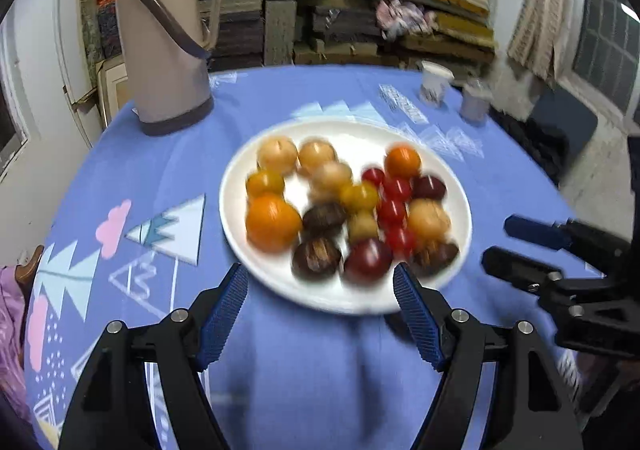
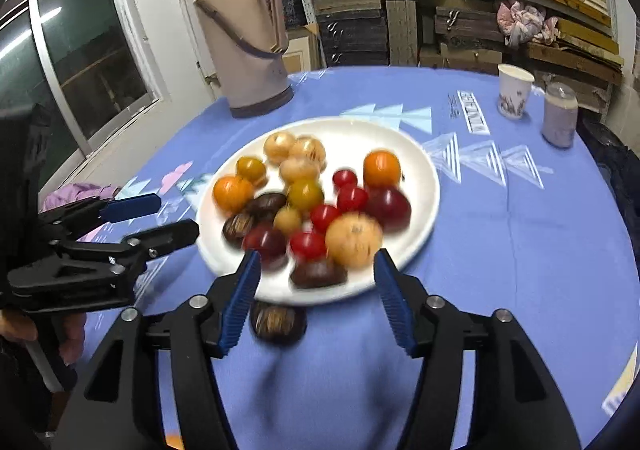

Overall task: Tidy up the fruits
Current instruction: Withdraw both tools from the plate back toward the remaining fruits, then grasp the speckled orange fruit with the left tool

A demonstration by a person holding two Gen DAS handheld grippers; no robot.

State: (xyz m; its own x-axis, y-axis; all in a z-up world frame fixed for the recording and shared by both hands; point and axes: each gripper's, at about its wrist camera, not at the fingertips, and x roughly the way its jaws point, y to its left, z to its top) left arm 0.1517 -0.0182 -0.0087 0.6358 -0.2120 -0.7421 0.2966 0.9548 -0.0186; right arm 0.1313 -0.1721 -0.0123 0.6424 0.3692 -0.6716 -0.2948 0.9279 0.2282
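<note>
A white plate on the blue patterned cloth holds several mixed fruits: oranges, red cherry tomatoes, yellow tomatoes, tan round fruits, dark plums and brown chestnuts. One chestnut lies off the plate on the cloth, just below the near rim, low between my right gripper's fingers and untouched. My left gripper stands open at the plate's near edge, holding nothing. My right gripper is open too, tips over the near rim.
A beige thermos stands at the back left of the round table. A paper cup and a pale can sit at the back right. Shelves of stacked boxes fill the wall behind. A person's hand grips the left tool.
</note>
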